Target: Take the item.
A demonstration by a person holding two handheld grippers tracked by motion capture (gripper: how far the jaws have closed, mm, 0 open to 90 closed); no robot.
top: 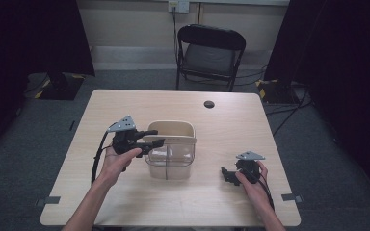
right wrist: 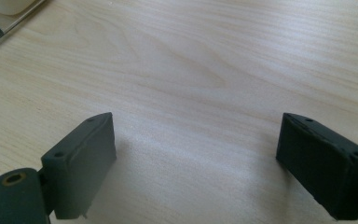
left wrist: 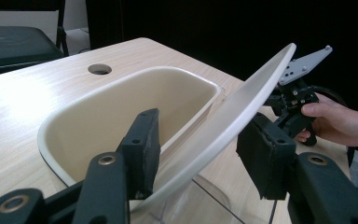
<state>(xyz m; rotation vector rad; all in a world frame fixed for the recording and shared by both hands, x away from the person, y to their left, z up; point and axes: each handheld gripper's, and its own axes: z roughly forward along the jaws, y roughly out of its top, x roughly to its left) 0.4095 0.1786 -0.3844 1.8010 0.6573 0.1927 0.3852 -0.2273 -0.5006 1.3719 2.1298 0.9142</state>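
Note:
A clear plastic box (top: 168, 162) stands mid-table with a beige tub (top: 173, 129) (left wrist: 121, 107) set in its top. A beige lid (left wrist: 242, 102) is tilted up over the tub's near side. My left gripper (top: 155, 137) (left wrist: 198, 135) is open, its jaws straddling the lid's lower edge; the lid lies close to the right-hand pad (left wrist: 265, 158), and I cannot tell whether they touch. My right gripper (top: 226, 174) (right wrist: 196, 158) rests low on the table (right wrist: 191, 70) right of the box, open and holding nothing. It also appears in the left gripper view as the far gripper (left wrist: 298, 100).
A round cable hole (top: 209, 104) (left wrist: 99, 69) lies in the table beyond the box. A black folding chair (top: 211, 53) stands behind the far edge. Dark curtains hang at both sides. Bare wood surrounds the box.

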